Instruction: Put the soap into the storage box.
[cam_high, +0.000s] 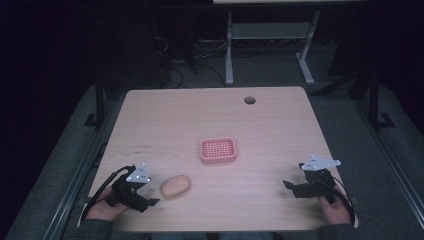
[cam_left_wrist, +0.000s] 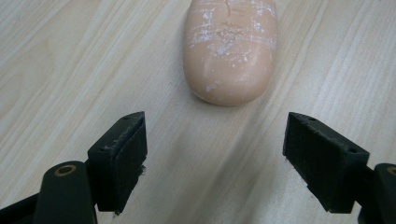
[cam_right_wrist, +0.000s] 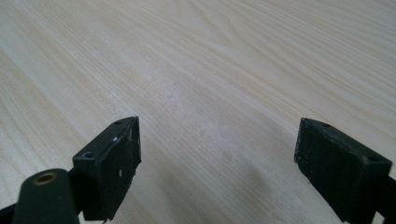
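Item: one peach-coloured oval bar of soap, scuffed white on top (cam_left_wrist: 229, 49), lying on the pale wood-grain worktop (cam_high: 280, 130) near its front left, with a pink perforated plastic soap dish (cam_high: 218, 150) well apart toward the middle. The left claw (cam_high: 150, 192) sits just beside the bar, jaws spread wide and empty; in the left gripper view the soap lies straight ahead, long axis running away along the line of approach. The right claw (cam_high: 289, 187), likewise wide and empty, rests far across; the left is judged nearer.
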